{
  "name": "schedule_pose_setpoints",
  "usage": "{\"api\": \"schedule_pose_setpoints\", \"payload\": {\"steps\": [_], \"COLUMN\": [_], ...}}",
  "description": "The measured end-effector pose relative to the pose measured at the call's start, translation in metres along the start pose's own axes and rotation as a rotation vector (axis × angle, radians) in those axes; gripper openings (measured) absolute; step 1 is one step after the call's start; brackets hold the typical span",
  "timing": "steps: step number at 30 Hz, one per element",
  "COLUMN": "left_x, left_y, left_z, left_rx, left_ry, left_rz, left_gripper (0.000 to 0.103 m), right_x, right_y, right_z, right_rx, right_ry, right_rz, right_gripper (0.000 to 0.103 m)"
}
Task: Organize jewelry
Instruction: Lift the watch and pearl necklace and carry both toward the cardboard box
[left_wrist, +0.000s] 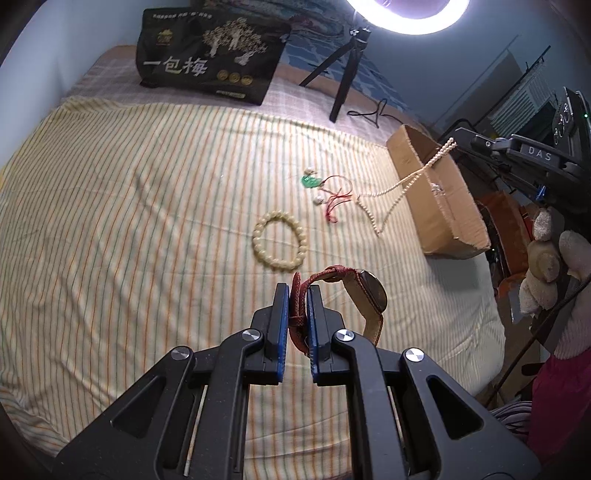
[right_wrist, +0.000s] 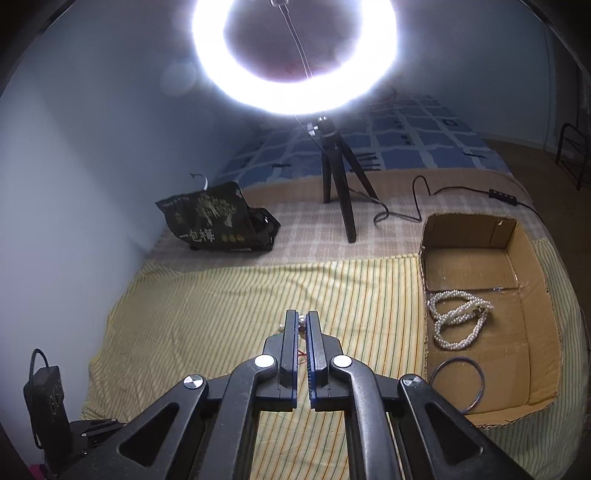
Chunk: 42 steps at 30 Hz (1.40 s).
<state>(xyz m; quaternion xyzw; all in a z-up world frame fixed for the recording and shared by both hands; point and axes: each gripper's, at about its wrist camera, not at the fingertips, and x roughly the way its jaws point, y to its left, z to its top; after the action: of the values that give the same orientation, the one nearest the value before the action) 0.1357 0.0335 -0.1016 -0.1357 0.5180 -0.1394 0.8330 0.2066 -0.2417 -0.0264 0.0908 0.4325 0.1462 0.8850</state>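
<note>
Striped yellow cloth (left_wrist: 129, 206) covers the bed, with a ring light (right_wrist: 295, 55) on a black tripod (right_wrist: 341, 184) at the far edge. At the cloth's right edge sits an open cardboard box (right_wrist: 532, 332); inside it lie a coiled pearl strand (right_wrist: 458, 321) and a thin metal bangle (right_wrist: 458, 384). A black bag (left_wrist: 210, 51) near the far left corner reads "一包梅". The left gripper (left_wrist: 297, 295) is clamped on the red strap of a watch (left_wrist: 369, 299), held above the cloth. The right gripper (right_wrist: 301, 321) pinches a beaded necklace (left_wrist: 399, 188), which trails from the box's near wall down to the cloth; "DAS" is printed on its body. A cream bead bracelet (left_wrist: 279, 240) and a green pendant on red cord (left_wrist: 312, 181) lie mid-cloth; the cloth's left half is bare.
</note>
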Motion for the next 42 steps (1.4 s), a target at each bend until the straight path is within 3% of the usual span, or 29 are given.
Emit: {"api": "schedule_pose_setpoints", "payload": {"steps": [20,30,42], "left_x": [0.002,0.015,0.047], "left_y": [-0.067,-0.113,-0.169], "left_z": [0.035,0.052,0.071], "left_rx": [0.108,0.154,0.211], "left_ry": [-0.031,-0.038,-0.033], "left_rz": [-0.076,-0.134,-0.162], "left_gripper": [0.007,0.007,0.007], "right_x": [-0.082,-0.118,-0.124], "right_y": [-0.025,-0.063,-0.121], "right_z": [0.037,0.053,0.067], "right_rx": [-0.028,-0.029,0.014], "right_ry": [-0.15,-0.216,-0.222], "right_rz": [0.038,-0.028,-0.126], "right_gripper": [0.001,0.001,0.001]}}
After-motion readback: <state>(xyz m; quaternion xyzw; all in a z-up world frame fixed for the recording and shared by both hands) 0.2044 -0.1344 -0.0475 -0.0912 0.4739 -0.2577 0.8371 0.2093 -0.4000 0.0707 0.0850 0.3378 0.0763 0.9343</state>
